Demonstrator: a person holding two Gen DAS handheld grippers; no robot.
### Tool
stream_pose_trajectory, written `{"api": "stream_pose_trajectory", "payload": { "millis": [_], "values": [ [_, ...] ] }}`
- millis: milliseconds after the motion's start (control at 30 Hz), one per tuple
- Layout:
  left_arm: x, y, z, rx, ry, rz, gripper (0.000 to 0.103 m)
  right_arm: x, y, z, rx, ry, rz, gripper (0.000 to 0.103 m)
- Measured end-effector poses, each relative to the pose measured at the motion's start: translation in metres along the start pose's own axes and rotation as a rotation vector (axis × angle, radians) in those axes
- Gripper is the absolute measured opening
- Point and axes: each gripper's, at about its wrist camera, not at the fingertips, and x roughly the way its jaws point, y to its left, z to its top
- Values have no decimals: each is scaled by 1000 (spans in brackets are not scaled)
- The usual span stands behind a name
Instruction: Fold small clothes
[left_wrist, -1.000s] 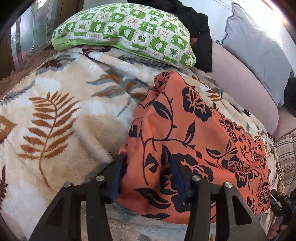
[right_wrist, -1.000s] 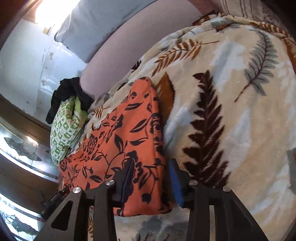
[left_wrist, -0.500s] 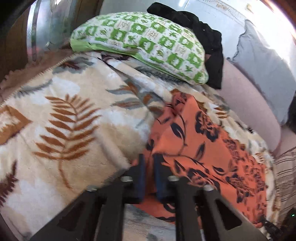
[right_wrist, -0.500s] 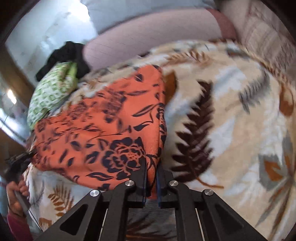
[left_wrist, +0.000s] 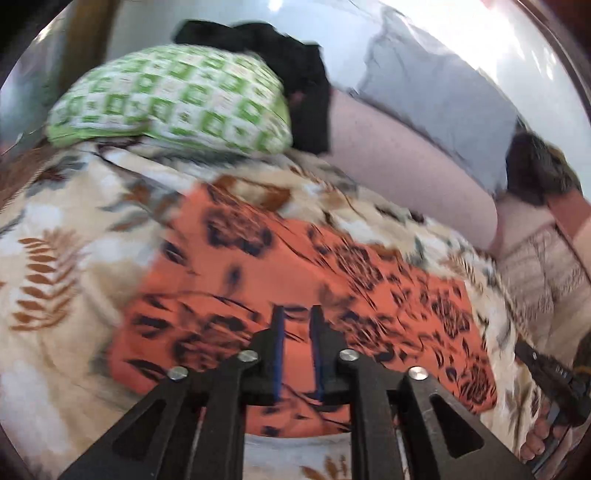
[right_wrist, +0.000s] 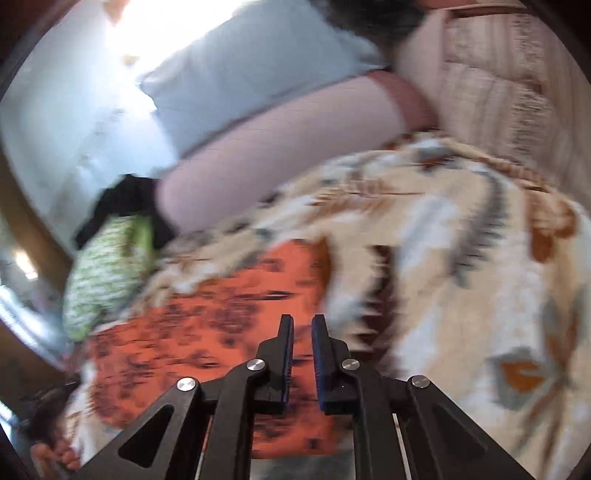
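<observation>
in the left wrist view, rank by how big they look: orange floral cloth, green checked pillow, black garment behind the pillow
1. orange floral cloth, though it lies nearest the camera
2. green checked pillow
3. black garment, partly hidden behind the pillow

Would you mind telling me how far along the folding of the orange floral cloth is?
Done: the orange floral cloth lies spread on the leaf-print blanket, with no fold clearly visible. In hand: the right hand-held gripper looks pinched on its near edge. The left hand-held gripper has its jaws opening, with cloth showing in the gap, but its grip is unclear through the blur. Left: every fold.
</observation>
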Motion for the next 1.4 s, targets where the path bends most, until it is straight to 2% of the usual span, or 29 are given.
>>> {"api": "stream_pose_trajectory", "payload": {
  "millis": [100,133,167,233,267,333,400,467,500,567,633,700,767,800,900,967,1000,1067,1100,1167,1233,1300,1400],
  "values": [
    [38,-21,-15,12,123,-62,25,43,49,-21,-91,113,107,11],
    [50,-26,-23,25,189,-66,31,52,59,-29,-108,134,123,11],
    [63,-28,-32,50,253,-34,30,63,68,-38,-119,165,128,11],
    [55,-28,-39,70,209,-43,30,93,73,-60,-116,302,88,11],
    [54,-27,-40,75,235,-37,30,109,69,-69,-110,378,63,13],
    [47,-25,-41,83,232,-50,30,107,61,-69,-91,355,119,13],
    [38,-19,-39,43,223,-68,30,101,60,-61,-78,387,111,12],
    [25,-8,-33,-5,200,-68,30,85,64,-52,-101,300,77,11],
    [16,2,-27,-25,161,-42,30,78,71,-47,-117,271,82,12],
    [-4,26,-15,-83,70,50,31,70,93,-40,-119,266,197,14],
    [-9,49,-8,-144,39,124,35,79,119,-36,-141,287,266,14],
    [-1,72,-10,-196,92,161,36,104,159,-33,-181,328,283,14],
    [12,84,-17,-245,158,127,35,137,201,-36,-243,395,300,14],
    [11,83,-17,-247,152,124,35,153,216,-38,-259,425,295,14],
    [8,76,-16,-208,167,133,35,217,255,-50,-259,549,227,14],
    [11,80,-17,-222,172,111,35,256,271,-53,-267,578,177,15],
    [12,86,-16,-225,174,101,35,273,279,-51,-264,563,165,14],
    [10,91,-15,-247,179,76,35,288,292,-39,-277,455,163,12],
    [9,93,-15,-253,180,66,35,300,297,-34,-282,428,135,12],
    [4,101,-17,-258,182,62,33,314,296,-29,-234,437,105,12],
    [-3,108,-18,-300,172,40,33,305,296,-20,-185,405,132,12],
    [-4,111,-15,-329,164,33,33,281,299,-17,-197,361,207,12],
    [-8,111,-18,-358,156,47,33,250,309,-28,-253,422,322,11]
  ]
}}
